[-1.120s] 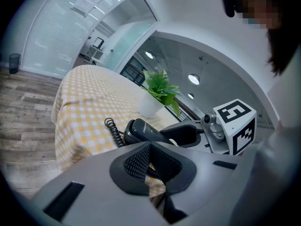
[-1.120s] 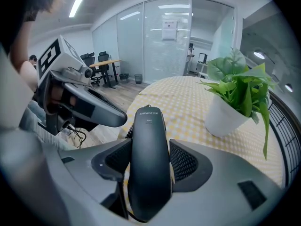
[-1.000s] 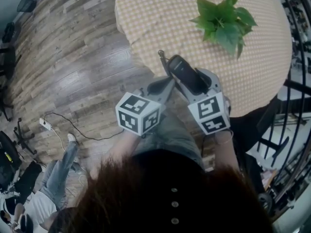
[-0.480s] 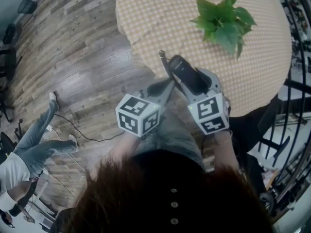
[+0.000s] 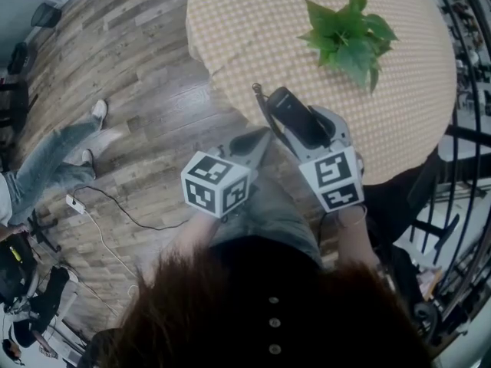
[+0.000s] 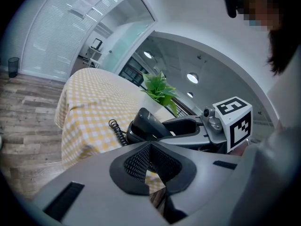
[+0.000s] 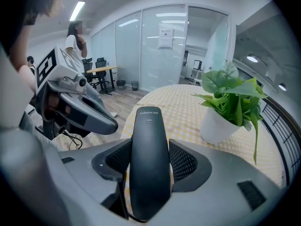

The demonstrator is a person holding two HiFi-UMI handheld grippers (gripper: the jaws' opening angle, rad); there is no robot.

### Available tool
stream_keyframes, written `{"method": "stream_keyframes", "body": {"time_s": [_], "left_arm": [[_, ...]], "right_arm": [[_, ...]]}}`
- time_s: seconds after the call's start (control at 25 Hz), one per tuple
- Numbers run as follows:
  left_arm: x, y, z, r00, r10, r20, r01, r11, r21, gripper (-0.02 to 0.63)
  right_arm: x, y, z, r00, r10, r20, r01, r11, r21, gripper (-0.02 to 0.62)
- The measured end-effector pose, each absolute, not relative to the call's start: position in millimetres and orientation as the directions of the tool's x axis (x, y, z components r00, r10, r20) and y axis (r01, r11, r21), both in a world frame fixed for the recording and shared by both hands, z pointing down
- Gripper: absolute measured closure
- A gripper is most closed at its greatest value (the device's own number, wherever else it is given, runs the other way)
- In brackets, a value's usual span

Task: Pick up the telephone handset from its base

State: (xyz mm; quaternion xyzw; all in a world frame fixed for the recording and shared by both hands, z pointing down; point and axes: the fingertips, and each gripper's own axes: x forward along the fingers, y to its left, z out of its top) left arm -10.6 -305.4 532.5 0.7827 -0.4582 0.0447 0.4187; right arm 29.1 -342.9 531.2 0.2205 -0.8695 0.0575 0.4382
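Right tongs [image 7: 149,166] clamp the handset [image 7: 149,126]; left tongs [image 6: 151,166] pinched together, empty. On the bench [image 7: 181,109], a white pot [image 7: 216,127] holds a plant [image 7: 235,95].

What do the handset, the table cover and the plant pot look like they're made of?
Handset: probably hard black plastic; smooth satin surface with a soft sheen and small printed lettering.
Table cover: woven cloth; matte yellow-and-white check that drapes over the table edge.
Plant pot: white and smooth; ceramic or plastic, cannot tell which.
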Motion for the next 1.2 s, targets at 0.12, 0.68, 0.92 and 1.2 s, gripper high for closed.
{"method": "stream_keyframes", "body": {"time_s": [0.12, 0.68, 0.92, 1.2], "left_arm": [[-12, -305, 526, 0.58, -0.679, 0.45, -0.76, -0.252, 0.599, 0.6], [-11, -309, 469, 0.607, -0.699, 0.378, -0.767, -0.39, 0.509, 0.6], [-6, -312, 444, 0.625, -0.704, 0.337, -0.759, -0.448, 0.472, 0.6], [-1, -316, 415, 0.634, -0.72, 0.281, -0.748, -0.48, 0.458, 0.6]], "right_arm": [[27, -345, 521, -0.543, -0.353, 0.762, -0.47, 0.88, 0.073, 0.341], [38, -342, 462, -0.606, -0.485, 0.63, -0.617, 0.787, 0.012, 0.341], [42, -334, 430, -0.647, -0.534, 0.544, -0.667, 0.743, -0.064, 0.341], [52, -322, 391, -0.691, -0.595, 0.41, -0.703, 0.685, -0.191, 0.341]]}}
